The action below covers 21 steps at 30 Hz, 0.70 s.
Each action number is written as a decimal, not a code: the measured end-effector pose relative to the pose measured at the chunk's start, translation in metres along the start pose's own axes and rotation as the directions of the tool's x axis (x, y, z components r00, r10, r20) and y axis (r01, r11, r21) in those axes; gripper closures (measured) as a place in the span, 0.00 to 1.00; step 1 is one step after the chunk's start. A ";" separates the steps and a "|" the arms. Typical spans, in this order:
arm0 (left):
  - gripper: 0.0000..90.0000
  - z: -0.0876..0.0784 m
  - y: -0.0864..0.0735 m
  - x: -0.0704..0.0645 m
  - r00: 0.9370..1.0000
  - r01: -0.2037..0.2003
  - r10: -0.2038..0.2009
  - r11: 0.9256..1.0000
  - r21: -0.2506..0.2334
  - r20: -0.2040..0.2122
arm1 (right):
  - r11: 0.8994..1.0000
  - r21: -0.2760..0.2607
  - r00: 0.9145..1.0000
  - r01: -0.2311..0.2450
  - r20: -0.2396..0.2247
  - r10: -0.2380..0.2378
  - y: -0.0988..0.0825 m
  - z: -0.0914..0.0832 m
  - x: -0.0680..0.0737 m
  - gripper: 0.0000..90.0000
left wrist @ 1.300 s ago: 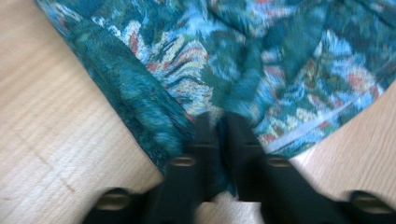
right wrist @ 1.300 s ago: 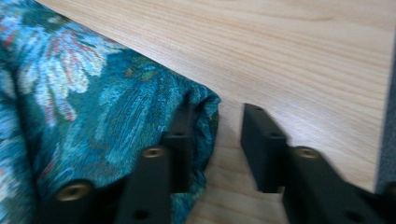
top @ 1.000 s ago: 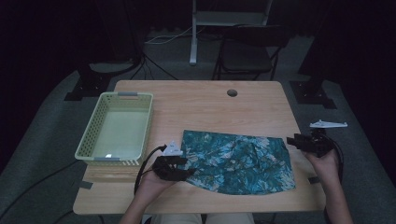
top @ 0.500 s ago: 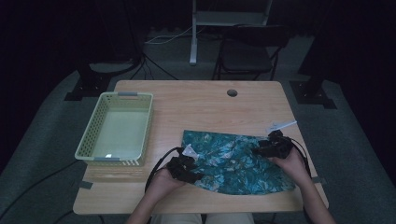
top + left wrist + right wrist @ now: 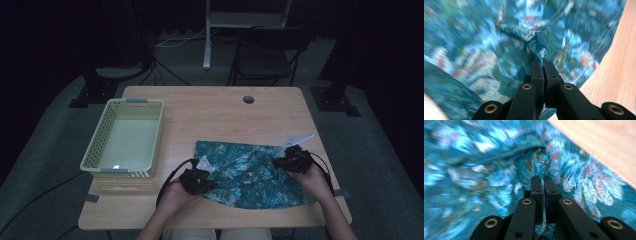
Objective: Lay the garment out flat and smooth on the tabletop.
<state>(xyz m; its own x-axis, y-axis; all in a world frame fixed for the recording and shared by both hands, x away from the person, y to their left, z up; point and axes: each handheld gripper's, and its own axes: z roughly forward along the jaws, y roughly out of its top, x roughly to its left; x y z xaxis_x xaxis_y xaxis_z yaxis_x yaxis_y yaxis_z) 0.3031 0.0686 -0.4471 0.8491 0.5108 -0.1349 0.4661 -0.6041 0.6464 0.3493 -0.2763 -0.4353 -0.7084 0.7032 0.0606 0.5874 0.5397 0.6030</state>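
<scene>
Folding: a cloth (image 5: pixel 252 175) is judged to be at the first step of a fold, pinched at two places and not yet lifted or doubled over.
Cloth: it is spread flat near the front edge of the table (image 5: pixel 210 107), toward the right front corner; a teal leaf print is seen.
Done: both grips are taken, as far as can be judged.
Left: the fold itself, and perhaps a move to the basket (image 5: pixel 125 140) at the left edge, which is seen to hold no cloth.
Left gripper (image 5: pixel 199 179): its jaws have just been closing and are now clenched on a bunched ridge of the cloth's left edge; in the left gripper view (image 5: pixel 543 65) a small peak of fabric is squeezed up between the tips.
Right gripper (image 5: pixel 292 161): its jaws have just been closing too; in the right gripper view (image 5: pixel 543 182) they are pressed together on a raised pleat near the cloth's back right corner.
Blur: fabric detail in both gripper views is smeared.
</scene>
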 end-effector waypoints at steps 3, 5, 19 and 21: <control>0.99 -0.012 0.017 0.008 1.000 0.014 -0.016 0.996 -0.088 -0.022 | 0.997 -0.071 1.000 -0.006 -0.028 0.004 -0.004 -0.024 0.004 0.98; 0.99 -0.015 0.028 0.017 0.999 0.035 -0.039 0.992 -0.125 -0.032 | 0.994 -0.111 0.999 -0.021 -0.029 0.018 -0.009 -0.040 0.006 0.98; 0.99 0.041 0.025 0.036 0.996 0.085 -0.085 0.996 0.028 -0.009 | 0.994 0.015 0.994 -0.104 0.034 0.104 -0.062 -0.017 -0.006 0.98; 0.99 0.037 0.020 0.032 0.997 0.079 -0.078 0.996 0.036 -0.016 | 0.995 0.011 0.995 -0.101 0.028 0.100 -0.061 -0.013 -0.006 0.98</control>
<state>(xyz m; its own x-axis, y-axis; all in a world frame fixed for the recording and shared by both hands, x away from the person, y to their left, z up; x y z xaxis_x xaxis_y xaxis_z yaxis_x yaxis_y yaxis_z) 0.3491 0.0506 -0.4660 0.8059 0.5660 -0.1734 0.5403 -0.5835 0.6063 0.3130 -0.3194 -0.4620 -0.6345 0.7666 0.0983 0.6600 0.4713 0.5850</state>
